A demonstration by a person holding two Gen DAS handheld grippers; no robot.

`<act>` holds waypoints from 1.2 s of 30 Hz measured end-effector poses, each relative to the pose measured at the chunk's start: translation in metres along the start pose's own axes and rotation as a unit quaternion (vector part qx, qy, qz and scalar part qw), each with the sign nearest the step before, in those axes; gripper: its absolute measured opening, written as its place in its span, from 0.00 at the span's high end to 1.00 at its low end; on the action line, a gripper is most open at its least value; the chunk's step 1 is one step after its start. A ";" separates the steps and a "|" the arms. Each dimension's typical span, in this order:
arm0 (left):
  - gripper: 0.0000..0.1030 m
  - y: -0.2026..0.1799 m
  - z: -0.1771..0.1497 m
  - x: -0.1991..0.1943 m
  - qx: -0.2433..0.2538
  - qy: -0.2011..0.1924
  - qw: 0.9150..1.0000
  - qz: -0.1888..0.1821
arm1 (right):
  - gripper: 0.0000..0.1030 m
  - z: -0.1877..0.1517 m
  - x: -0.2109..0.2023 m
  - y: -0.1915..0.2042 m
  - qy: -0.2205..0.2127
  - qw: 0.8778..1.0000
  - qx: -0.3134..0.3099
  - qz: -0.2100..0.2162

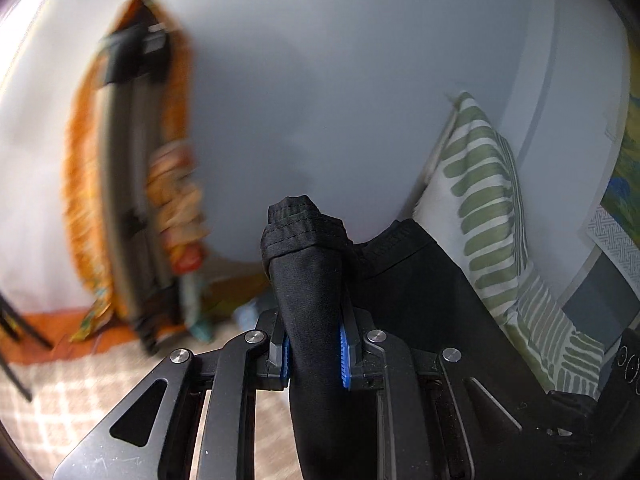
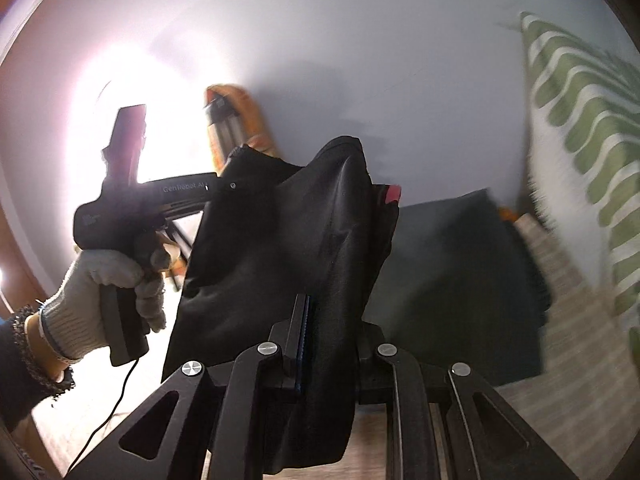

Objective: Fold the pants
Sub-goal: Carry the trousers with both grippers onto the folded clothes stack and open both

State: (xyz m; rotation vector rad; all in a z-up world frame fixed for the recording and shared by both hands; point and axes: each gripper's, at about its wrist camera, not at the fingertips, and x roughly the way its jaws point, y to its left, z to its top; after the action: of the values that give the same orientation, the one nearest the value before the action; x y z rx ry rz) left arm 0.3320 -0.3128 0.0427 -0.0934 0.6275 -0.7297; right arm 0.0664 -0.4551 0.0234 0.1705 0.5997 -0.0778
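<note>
**Both grippers clamped on the black pants, held up off the bed**

The left gripper (image 1: 313, 350) has its blue-padded fingers (image 1: 344, 356) pressed against a bunched roll of the black pants (image 1: 308, 280); the stitched hem or waistband edge pokes up above the jaws, and the rest of the fabric drops down between the finger linkages; more of the garment spreads away to the right, towards the green-and-white patterned pillow (image 1: 484, 184).

The right gripper (image 2: 326, 340) is likewise closed on the pants (image 2: 304, 240); a fold of cloth fills the jaws and hangs below them, while a broad panel rises ahead in a peak; a small red tag (image 2: 392, 194) shows at the cloth's right edge.

In the right wrist view the left gripper (image 2: 230, 188) reaches into the fabric's upper left corner, held by a hand in a white knit glove (image 2: 108, 288); a thin cable trails from its handle.

A dark folded item (image 2: 460, 280) lies on the striped bedding behind the pants, near the pillow (image 2: 584, 128); an orange fringed cloth (image 1: 92, 184) and a tripod (image 1: 128, 184) stand blurred by the wall.
</note>
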 end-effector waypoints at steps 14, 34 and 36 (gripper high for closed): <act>0.77 -0.024 0.000 0.074 -0.019 0.053 0.997 0.050 | 0.87 0.009 0.044 -0.099 0.003 0.996 0.076 -0.052; 0.43 -0.005 0.001 -0.024 0.006 0.036 0.995 0.095 | 0.51 0.013 0.036 -0.088 0.030 0.987 0.121 -0.106; 0.40 -0.012 -0.003 -0.044 0.014 0.031 0.995 0.093 | 0.47 0.013 0.024 -0.081 0.024 0.986 0.119 -0.110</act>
State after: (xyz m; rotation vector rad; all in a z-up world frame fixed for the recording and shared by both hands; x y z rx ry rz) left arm 0.2984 -0.2928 0.0657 0.0142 0.6745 -0.5627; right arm 0.0840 -0.5377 0.0092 0.3389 0.6551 -0.3607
